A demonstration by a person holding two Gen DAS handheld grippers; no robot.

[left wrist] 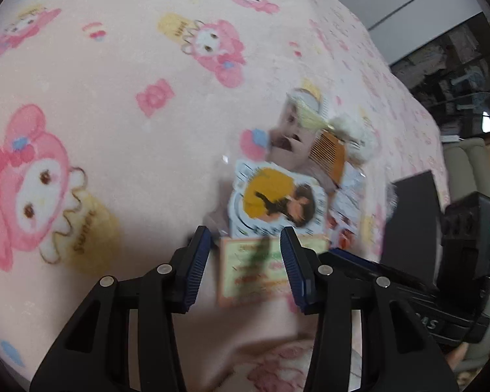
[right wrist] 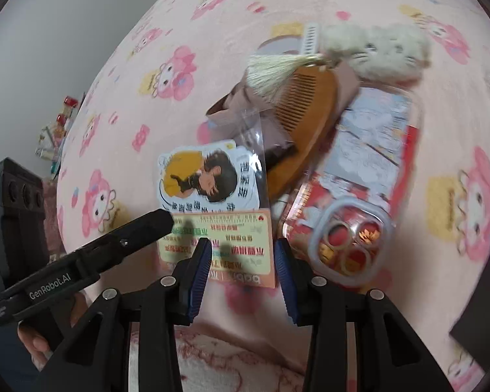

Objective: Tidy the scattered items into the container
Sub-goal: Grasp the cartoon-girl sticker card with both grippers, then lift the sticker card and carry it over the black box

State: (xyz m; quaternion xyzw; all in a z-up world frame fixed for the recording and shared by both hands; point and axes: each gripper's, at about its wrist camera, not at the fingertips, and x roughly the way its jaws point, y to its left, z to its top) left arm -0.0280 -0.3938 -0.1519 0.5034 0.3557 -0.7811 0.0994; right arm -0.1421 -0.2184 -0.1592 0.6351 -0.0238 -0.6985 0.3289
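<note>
Item: pink-bordered card (right wrist: 219,248), flat on the pink blanket (right wrist: 166,26) near its front edge, overlapped at its far edge by a round sticker (right wrist: 199,176). Judged light, thin, bendable, and hard to lift off soft fleece; a free edge is best pinched. Left gripper (left wrist: 245,254) and right gripper (right wrist: 243,261) are both held part-open above it, nothing clamped. Nearby: wooden comb (right wrist: 303,121), clear phone case (right wrist: 352,245), plush toy (right wrist: 382,52). Container not identified.

Fleece blanket (right wrist: 121,104): soft, napped, matt cloth. On it, comb (right wrist: 305,111): smooth, satiny wood with silky thread tassel (right wrist: 271,72). Beside comb, plush toy (right wrist: 382,52): fuzzy pile; phone case (right wrist: 369,176): clear glossy plastic; sticker (right wrist: 199,176) and card (right wrist: 235,238): glossy paper.
</note>
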